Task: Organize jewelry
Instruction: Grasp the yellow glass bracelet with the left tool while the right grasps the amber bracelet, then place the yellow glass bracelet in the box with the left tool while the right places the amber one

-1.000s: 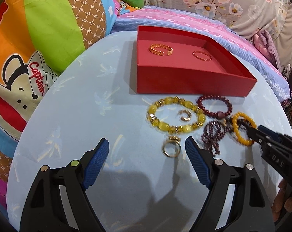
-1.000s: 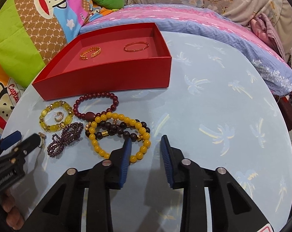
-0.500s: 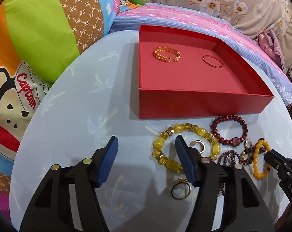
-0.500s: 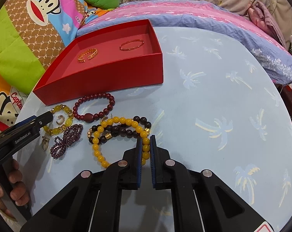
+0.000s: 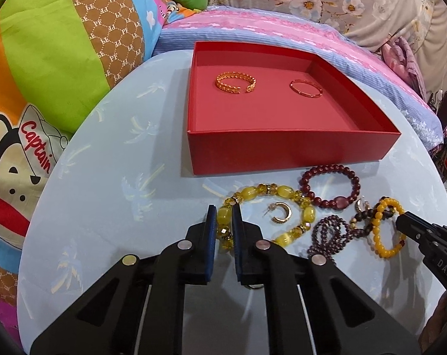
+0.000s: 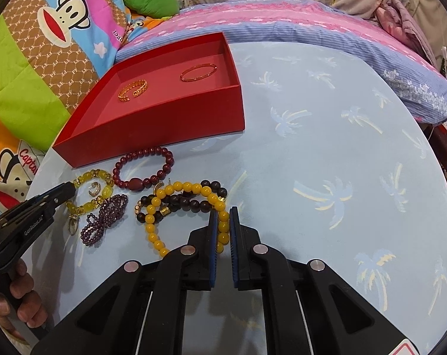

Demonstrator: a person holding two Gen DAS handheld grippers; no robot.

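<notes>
With both jaws clenched, the left gripper point(image 5: 223, 222) on the citrine bracelet point(image 5: 267, 216) at lower centre and the right gripper point(image 6: 223, 227) on the yellow bracelet point(image 6: 188, 216), we judge these light, slippery strands hang limp, best pinched across one bead.

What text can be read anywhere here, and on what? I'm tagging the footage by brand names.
"Captain": on the cartoon quilt.
"PF": repeated over the quilt's brown patch.
"DAS": on the right tongs.
"GenRobot.AI": on the left tongs.
Short word by the quilt's monkey face: cut off, unreadable.
</notes>
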